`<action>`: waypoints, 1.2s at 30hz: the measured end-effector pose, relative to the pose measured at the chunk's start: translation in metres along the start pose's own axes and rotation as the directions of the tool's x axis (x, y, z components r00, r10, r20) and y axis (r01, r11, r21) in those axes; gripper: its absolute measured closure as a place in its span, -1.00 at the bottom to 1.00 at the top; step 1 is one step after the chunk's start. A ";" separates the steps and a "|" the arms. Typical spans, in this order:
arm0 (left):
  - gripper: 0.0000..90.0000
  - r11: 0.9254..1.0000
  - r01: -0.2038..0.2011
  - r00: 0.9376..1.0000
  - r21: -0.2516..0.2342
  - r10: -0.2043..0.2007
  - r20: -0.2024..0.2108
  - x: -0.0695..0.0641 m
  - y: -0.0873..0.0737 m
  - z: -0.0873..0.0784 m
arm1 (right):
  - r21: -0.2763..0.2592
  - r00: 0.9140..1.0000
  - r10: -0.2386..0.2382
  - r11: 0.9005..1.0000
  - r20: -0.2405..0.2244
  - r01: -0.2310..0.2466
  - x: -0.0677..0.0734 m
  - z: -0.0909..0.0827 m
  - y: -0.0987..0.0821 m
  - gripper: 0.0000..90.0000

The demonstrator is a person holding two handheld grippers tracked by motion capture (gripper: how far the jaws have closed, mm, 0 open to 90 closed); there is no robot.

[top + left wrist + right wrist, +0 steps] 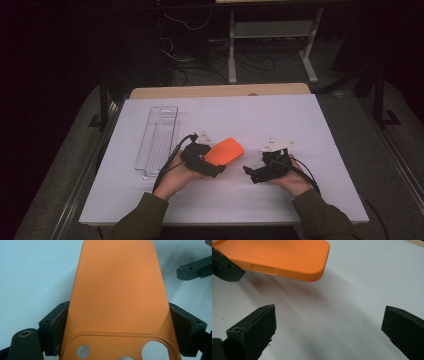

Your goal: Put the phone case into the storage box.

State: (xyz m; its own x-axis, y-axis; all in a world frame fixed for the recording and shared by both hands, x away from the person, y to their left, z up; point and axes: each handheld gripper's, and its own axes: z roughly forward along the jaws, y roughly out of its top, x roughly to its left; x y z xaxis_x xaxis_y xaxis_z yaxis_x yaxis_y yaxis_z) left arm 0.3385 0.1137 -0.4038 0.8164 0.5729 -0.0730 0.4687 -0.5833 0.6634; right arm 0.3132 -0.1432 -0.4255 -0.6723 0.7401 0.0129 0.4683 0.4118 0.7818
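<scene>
One orange phone case (117, 297) sits clamped in the left tool (117, 325), its two long edges pressed by the padded jaws on either side, so that tool is closed tight on it. From the left gripper view the case runs straight out ahead of the jaws, back face up, with the raised camera surround and its round cutouts at the held end closest to the tool's body. In the high view the case (225, 151) juts from the left tool (202, 161) up and away from the person's left hand (176, 181), lifted off the white bench (250, 115) rather than lying flat on it; the right gripper view shows a shadow on the bench beneath its free end.

Facing it, the right tool (329, 332) has its jaws spread wide with nothing between them, only bare bench surface. The case (279, 257) hangs ahead of those jaws and to their upper left, apart from both, a slot-shaped button recess visible on its side edge. In the high view the right tool (250, 172) points toward the left one, near it but not touching, held in the right hand (292, 181).

Beyond the left tool, on its far outer side, a clear plastic tray (159, 140) lies lengthwise on the bench, well apart from the case
</scene>
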 end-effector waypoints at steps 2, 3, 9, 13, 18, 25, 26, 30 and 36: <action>-0.67 1.000 -0.005 1.000 0.003 0.005 0.002 0.000 0.000 0.000 | 0.001 0.998 -0.062 0.998 0.018 0.062 -0.001 0.001 -0.001 -1.00; -0.67 1.000 -0.005 1.000 0.004 0.005 0.002 0.000 0.000 0.000 | 0.001 0.998 -0.063 0.998 0.018 0.063 0.000 0.001 -0.001 -1.00; -0.67 1.000 -0.007 1.000 0.003 0.006 0.006 0.000 0.000 0.000 | -0.008 0.996 -0.086 0.996 0.034 0.086 0.002 0.001 -0.001 -1.00; -0.67 1.000 -0.007 1.000 -0.001 0.007 0.007 0.001 0.000 0.000 | -0.016 0.993 -0.107 0.994 0.045 0.108 0.002 0.000 0.000 -1.00; -0.67 1.000 -0.008 1.000 0.000 0.008 0.008 0.001 0.000 0.000 | -0.024 0.988 -0.141 0.989 0.057 0.143 0.004 0.000 -0.001 -1.00; -0.67 1.000 -0.001 1.000 -0.008 0.001 0.009 0.002 0.000 -0.001 | -0.036 0.984 -0.165 0.985 0.067 0.168 0.007 0.000 -0.001 -1.00; -0.67 1.000 -0.001 1.000 -0.004 0.001 0.009 0.003 0.000 -0.001 | -0.037 0.982 -0.173 0.984 0.072 0.176 0.007 0.000 -0.001 -1.00; -0.67 1.000 -0.003 1.000 -0.005 0.003 0.008 0.002 0.000 -0.001 | -0.039 0.979 -0.191 0.980 0.077 0.194 0.008 -0.001 -0.001 -1.00; -0.67 1.000 -0.004 1.000 -0.003 0.004 0.010 0.003 0.000 -0.002 | -0.047 0.971 -0.219 0.973 0.096 0.224 0.009 -0.002 -0.001 -1.00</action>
State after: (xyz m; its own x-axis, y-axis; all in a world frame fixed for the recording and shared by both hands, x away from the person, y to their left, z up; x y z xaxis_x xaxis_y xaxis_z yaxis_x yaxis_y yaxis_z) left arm 0.3401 0.1160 -0.4026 0.8216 0.5647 -0.0780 0.4645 -0.5839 0.6658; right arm 0.3055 -0.1377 -0.4246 -0.7004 0.6795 -0.2186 0.2780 0.5418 0.7932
